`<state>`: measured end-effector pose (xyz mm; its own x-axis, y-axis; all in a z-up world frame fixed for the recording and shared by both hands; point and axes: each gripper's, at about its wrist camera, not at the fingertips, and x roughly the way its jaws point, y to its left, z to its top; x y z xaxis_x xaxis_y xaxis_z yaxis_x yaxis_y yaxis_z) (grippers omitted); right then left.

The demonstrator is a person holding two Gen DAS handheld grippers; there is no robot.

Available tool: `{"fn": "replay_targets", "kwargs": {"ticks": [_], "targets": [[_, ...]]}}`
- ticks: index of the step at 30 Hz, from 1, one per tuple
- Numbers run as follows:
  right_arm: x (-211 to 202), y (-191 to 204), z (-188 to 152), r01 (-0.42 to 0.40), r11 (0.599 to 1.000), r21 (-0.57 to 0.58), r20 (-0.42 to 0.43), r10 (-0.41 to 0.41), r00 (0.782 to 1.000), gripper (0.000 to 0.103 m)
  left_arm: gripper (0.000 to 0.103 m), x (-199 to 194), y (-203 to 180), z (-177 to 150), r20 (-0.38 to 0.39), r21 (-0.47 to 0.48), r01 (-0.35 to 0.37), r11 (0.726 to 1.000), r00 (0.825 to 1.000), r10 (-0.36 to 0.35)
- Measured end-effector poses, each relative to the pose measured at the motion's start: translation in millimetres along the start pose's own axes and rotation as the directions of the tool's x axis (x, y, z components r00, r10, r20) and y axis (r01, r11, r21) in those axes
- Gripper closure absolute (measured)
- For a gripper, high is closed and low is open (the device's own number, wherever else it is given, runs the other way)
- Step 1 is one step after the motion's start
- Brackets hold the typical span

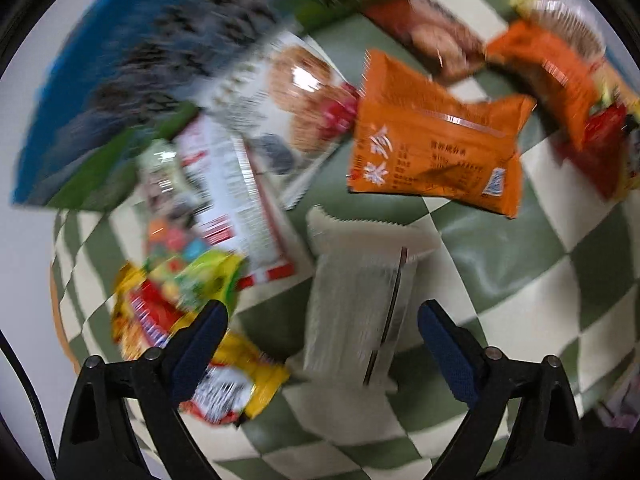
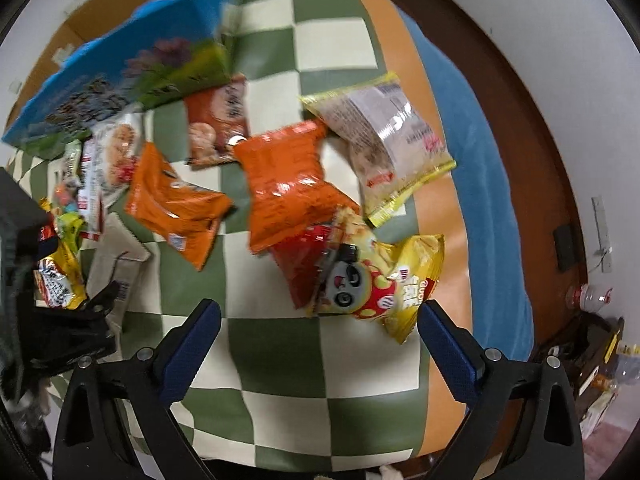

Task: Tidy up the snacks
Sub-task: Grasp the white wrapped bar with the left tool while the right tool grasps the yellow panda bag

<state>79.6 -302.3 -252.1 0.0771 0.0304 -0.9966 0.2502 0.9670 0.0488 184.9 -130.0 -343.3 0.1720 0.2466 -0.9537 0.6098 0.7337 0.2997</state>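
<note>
Snack packets lie scattered on a green-and-white checked cloth (image 1: 520,280) (image 2: 280,360). My left gripper (image 1: 323,308) is open and points down over a white packet (image 1: 360,300) (image 2: 120,256) that lies between its fingers; the pads do not press on it. A yellow-and-red packet (image 1: 236,384) sits under its left finger. An orange packet (image 1: 436,140) (image 2: 176,204) lies further out. My right gripper (image 2: 318,307) is open above bare cloth, with a yellow panda bag (image 2: 372,280) just beyond its right finger and a red bag (image 2: 300,264) under that.
A large blue bag (image 1: 140,60) (image 2: 100,80) lies at the far left. An orange-red bag (image 2: 288,184), a brown-red packet (image 2: 218,120) and a clear yellow-edged packet (image 2: 384,136) fill the middle. The cloth's orange and blue border (image 2: 480,200) runs along the right, with brown floor and a bottle (image 2: 588,296) beyond.
</note>
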Motion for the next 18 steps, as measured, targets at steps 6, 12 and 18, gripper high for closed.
{"fn": "replay_targets", "kwargs": {"ticks": [6,12,18], "targets": [[21,-35,6,-0.030,0.998,0.063,-0.042,0.033,0.999,0.003,0.055,16,3,5,-0.040,-0.104,0.096,0.990,0.994,-0.101],[38,-68,18,-0.108,0.982,0.153,-0.060,0.118,0.991,0.004,0.056,21,24,-28,-0.095,-0.369,0.174,0.913,0.970,-0.223],[32,-23,13,0.135,0.916,-0.378,0.025,-0.135,0.990,0.009,0.053,25,30,-54,-0.094,-0.451,0.211,0.867,0.955,-0.282]]}}
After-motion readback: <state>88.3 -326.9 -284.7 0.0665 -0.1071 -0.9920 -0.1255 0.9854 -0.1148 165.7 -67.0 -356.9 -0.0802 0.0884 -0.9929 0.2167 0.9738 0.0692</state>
